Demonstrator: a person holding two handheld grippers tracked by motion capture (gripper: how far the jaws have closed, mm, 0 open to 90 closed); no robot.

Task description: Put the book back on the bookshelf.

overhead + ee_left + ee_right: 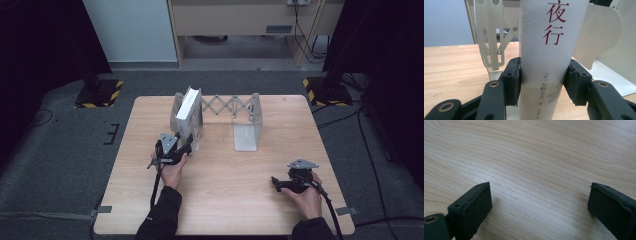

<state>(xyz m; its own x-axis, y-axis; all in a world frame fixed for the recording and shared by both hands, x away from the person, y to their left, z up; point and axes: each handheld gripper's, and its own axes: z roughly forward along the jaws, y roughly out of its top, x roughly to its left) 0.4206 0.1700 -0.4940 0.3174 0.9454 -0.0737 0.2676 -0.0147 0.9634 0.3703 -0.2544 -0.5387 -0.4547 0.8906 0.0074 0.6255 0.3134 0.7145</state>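
So the book (189, 111) is standing upright at the left end of the expanding metal bookend rack (227, 106), toward the far side of the table (225, 200), spine facing me. It's a thick white paperback with red characters up the spine. My guess is it's got some real weight for its size and is stiff enough through the spine, but the cover looks smooth and a bit glossy, so I'd expect it to slide if squeezed lightly. The covers would flex if I grabbed them out near the page edges, so low on the spine, across the full thickness, seems like the right spot.

That's where I've got it. The left gripper (543, 82) is clamped on the book, pads (514, 80) pressed flat against both sides just above the author's name. Left bracket sits right beside it, and the right-hand plate (246, 131) of the rack is well apart.

The right gripper (539, 205) is parked near the right edge of the table, jaws spread wide over bare wood, holding nothing.

Main worry is tipping, since it's a tall thing held down low.
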